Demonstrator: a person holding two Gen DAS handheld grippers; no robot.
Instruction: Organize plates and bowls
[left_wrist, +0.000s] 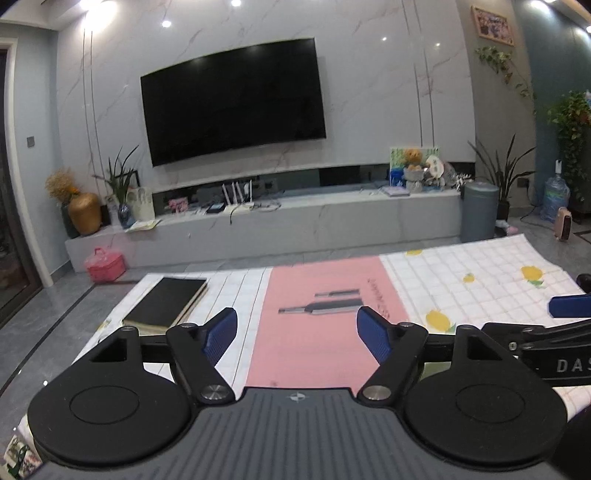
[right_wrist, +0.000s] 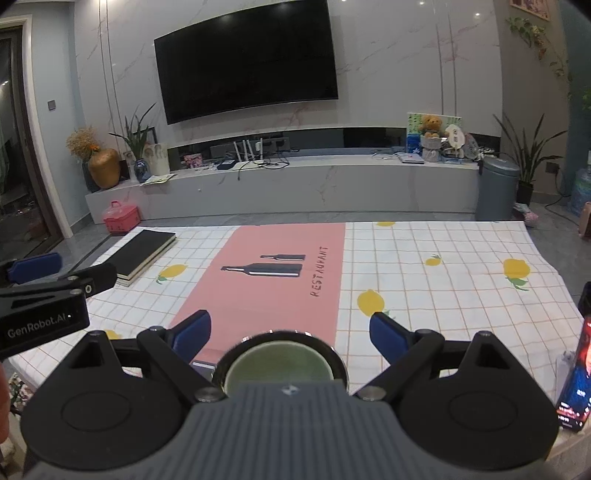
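Green-glazed round bowl (right_wrist: 277, 363) under spread right claw (right_wrist: 291, 338), untouched.

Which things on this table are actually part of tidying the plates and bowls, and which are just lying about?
Part of the job:
- round dark-rimmed bowl with a pale green inside, below the open right hand-held gripper
- open, empty left hand-held gripper

Just lying about:
- black hardcover book
- pink paper placemat printed with bottles
- lit phone
- lemon-print checked tablecloth

My view: table under lemon-print checked cloth (right_wrist: 443, 280), pink bottle-print placemat (right_wrist: 273, 291), dark book (right_wrist: 144, 251) far left, green-lined bowl (right_wrist: 279, 365) near edge, lit phone (right_wrist: 576, 391) right.
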